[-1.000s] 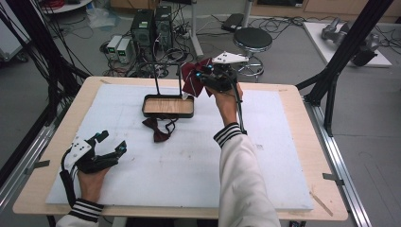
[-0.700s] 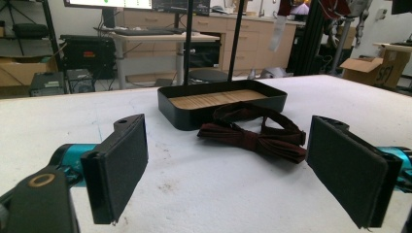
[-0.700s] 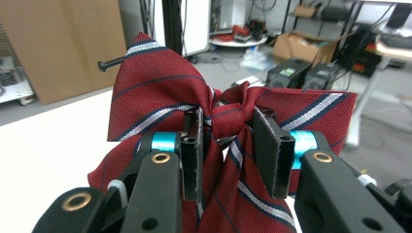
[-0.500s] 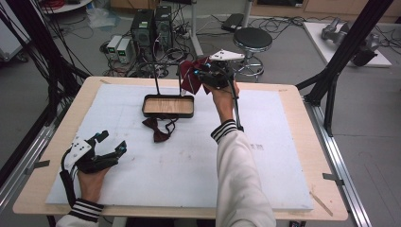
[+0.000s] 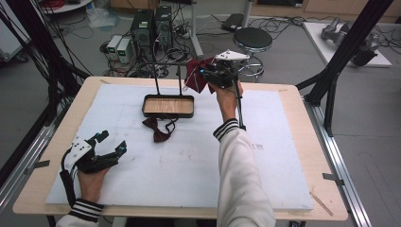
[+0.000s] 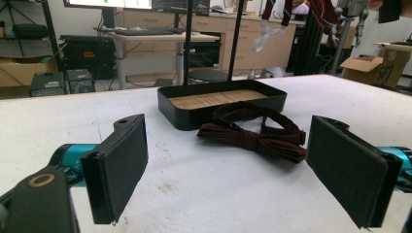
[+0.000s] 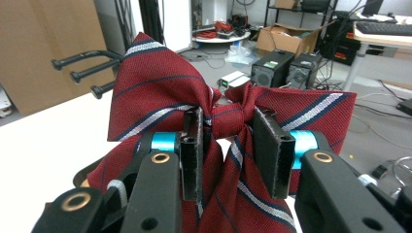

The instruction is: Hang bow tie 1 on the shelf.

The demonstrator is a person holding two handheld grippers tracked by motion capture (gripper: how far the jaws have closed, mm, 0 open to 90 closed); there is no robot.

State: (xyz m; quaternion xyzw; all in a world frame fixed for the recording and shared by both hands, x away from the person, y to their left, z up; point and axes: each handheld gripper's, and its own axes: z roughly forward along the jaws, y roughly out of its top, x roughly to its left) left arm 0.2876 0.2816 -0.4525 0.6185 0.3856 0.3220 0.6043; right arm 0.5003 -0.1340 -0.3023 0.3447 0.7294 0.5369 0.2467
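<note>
With the right tool [image 5: 204, 74] clamped on the striped bow tie [image 7: 194, 104] at 12 o'clock above the tray [image 5: 168, 106], we should hook it squarely onto the rack [image 5: 166, 71]; left tool [image 5: 113, 147] idles wide.

The high view looks forward and down over the whole counter [image 5: 283, 142] from the person's side. The left gripper view sits low, just above the counter, facing the black tray [image 6: 221, 104], which the high view shares [image 5: 169, 106]. The right gripper view looks from close up at the striped bow tie [image 7: 160, 97].
</note>
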